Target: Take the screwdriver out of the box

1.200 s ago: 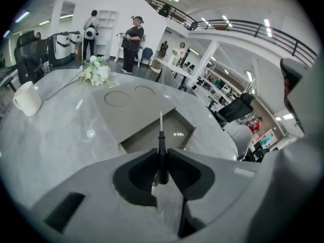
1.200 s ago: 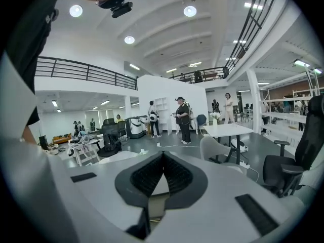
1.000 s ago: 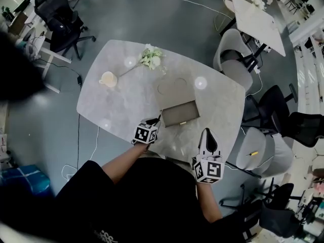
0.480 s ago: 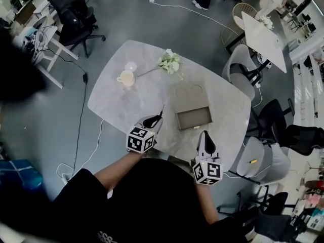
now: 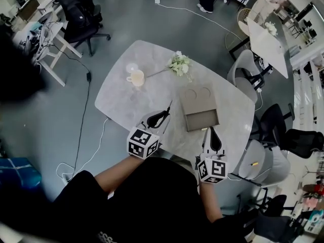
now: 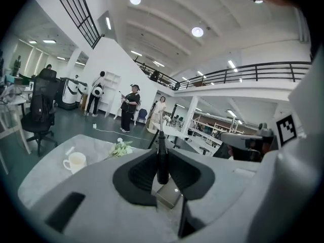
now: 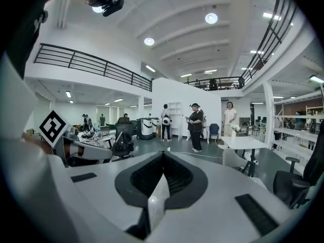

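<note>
Marble-topped table (image 5: 126,95) lies beneath both tools. Over the last second the left gripper (image 5: 161,116) has lifted away from the box (image 5: 200,116), now off to its right. It is clamped on the screwdriver (image 6: 162,161), so extraction looks done. The right gripper (image 5: 210,133) hangs closed and empty just short of the box.

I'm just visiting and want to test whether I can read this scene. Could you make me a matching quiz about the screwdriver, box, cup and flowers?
Things:
1. screwdriver
2. box
3. cup
4. flowers

Places or states:
A. white blossoms, lying near the far edge of the table
B. clamped between the jaws of the left gripper
C. standing upright towards the table's left side
D. open on the table, just ahead of the right gripper

Pairs: 1-B, 2-D, 3-C, 4-A
</note>
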### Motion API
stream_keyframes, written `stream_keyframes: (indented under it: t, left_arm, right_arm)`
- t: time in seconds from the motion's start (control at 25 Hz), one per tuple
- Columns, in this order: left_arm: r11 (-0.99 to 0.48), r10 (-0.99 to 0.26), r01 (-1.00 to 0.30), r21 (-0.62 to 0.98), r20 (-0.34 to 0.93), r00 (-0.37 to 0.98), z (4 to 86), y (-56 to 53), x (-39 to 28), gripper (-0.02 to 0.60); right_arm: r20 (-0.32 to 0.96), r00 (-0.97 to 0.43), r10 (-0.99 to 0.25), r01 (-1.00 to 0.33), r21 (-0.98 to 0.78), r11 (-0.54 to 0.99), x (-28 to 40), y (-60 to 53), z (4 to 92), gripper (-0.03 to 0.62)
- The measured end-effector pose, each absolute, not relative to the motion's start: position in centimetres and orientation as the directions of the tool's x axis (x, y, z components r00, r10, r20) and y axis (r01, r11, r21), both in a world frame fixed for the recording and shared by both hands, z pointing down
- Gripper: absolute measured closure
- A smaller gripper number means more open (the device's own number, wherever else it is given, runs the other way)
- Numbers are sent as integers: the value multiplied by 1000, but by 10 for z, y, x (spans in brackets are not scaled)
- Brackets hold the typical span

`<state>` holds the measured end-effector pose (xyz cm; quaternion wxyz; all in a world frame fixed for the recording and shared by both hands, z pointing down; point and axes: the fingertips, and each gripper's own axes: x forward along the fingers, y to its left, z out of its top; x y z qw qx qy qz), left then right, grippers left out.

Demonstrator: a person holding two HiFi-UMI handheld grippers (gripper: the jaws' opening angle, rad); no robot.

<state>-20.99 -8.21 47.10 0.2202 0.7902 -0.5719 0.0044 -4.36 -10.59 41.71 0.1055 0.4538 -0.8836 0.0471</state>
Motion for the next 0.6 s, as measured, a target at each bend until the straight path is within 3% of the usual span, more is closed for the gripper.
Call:
stream_keyframes:
  t: [0.6]
  left_arm:
    - [-249,-933,-932,262,193,304,440,-82,-242,509]
  right_arm:
    - [241,-544,-804,-824,30,566,-65,-121,409,591]
